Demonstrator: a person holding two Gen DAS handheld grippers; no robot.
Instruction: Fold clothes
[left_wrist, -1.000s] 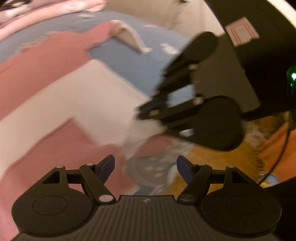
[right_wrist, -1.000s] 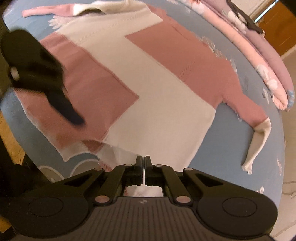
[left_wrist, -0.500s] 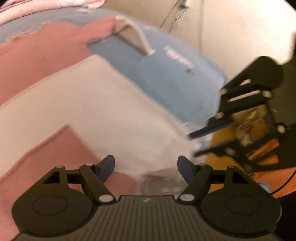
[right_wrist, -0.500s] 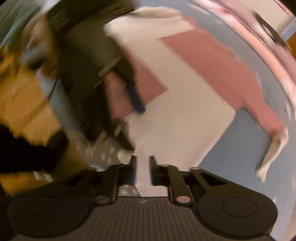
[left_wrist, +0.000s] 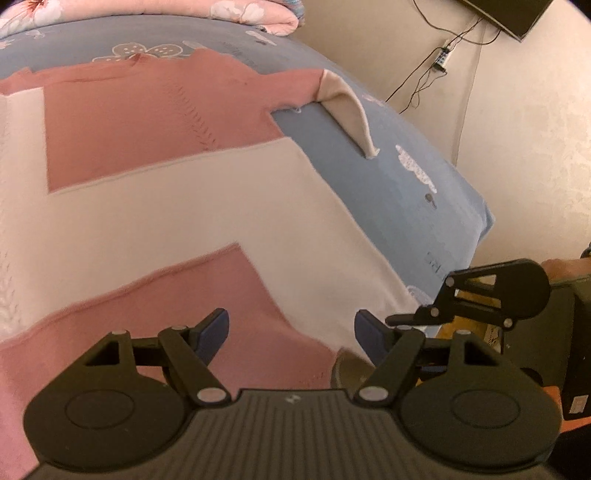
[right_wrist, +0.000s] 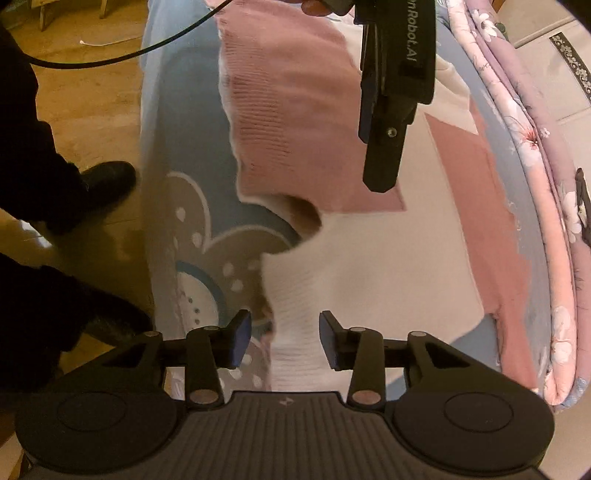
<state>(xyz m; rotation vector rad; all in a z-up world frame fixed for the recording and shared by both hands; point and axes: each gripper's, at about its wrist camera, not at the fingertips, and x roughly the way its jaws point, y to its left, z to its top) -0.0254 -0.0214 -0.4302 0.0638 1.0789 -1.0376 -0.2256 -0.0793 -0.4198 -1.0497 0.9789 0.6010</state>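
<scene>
1. The pink-and-cream sweater (left_wrist: 177, 206) lies flat on the blue bedsheet (left_wrist: 399, 184), its hem at the sheet's near edge.
2. Our left gripper (left_wrist: 291, 332) hovers over the hem with fingers spread, holding nothing.
3. Our right gripper (right_wrist: 284, 338) straddles the cream hem corner, fingers parted, pads not pressing.
4. To grip well, we judge both should lower onto the hem, level with each other, before closing.
5. A second ago the right fingers were pressed together; they have just been opening, and both views have swung along the hem.
</scene>
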